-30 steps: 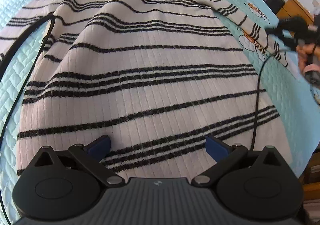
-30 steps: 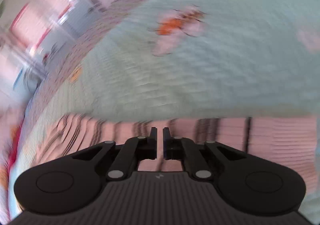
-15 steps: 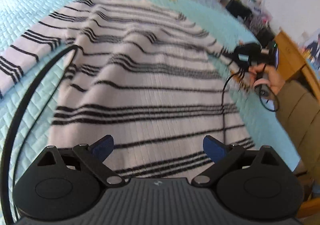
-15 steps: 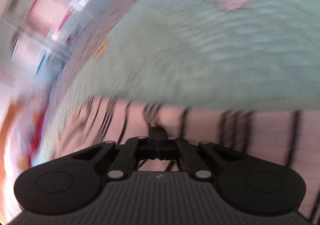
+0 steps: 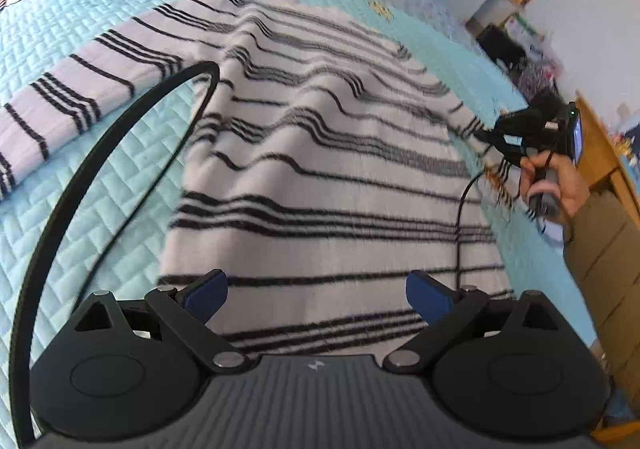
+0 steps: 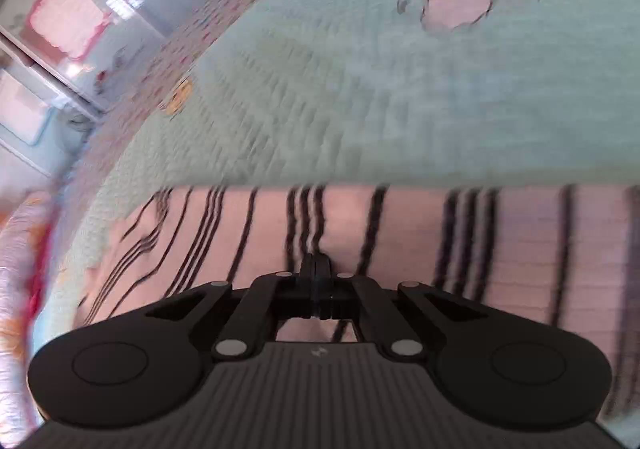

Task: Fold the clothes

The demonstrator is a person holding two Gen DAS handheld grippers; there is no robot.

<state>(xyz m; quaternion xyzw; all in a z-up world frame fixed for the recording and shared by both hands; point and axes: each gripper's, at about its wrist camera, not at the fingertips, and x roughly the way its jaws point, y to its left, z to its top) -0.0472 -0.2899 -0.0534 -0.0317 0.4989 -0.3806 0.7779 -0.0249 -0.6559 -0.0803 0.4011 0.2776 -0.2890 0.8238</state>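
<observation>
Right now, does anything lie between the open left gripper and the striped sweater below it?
Nothing solid blocks it. The left gripper hangs open directly over the striped sweater. Only a black cable loops across the bedspread and sweater edge on the picture's left, outside the fingers.

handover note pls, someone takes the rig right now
Left gripper: open, holding nothing, hovering over the sweater's near hem.
Right gripper: pinched on the sweater at its right sleeve; the jaws read as easing open, so check the grip.
Sweater lies spread flat on the bedspread, left sleeve out to the side, wrinkles across the chest.
Done: laid out, right sleeve picked up.
Left: fold both sleeves in, then fold the body.
Watch the cable lying across the left side.
</observation>
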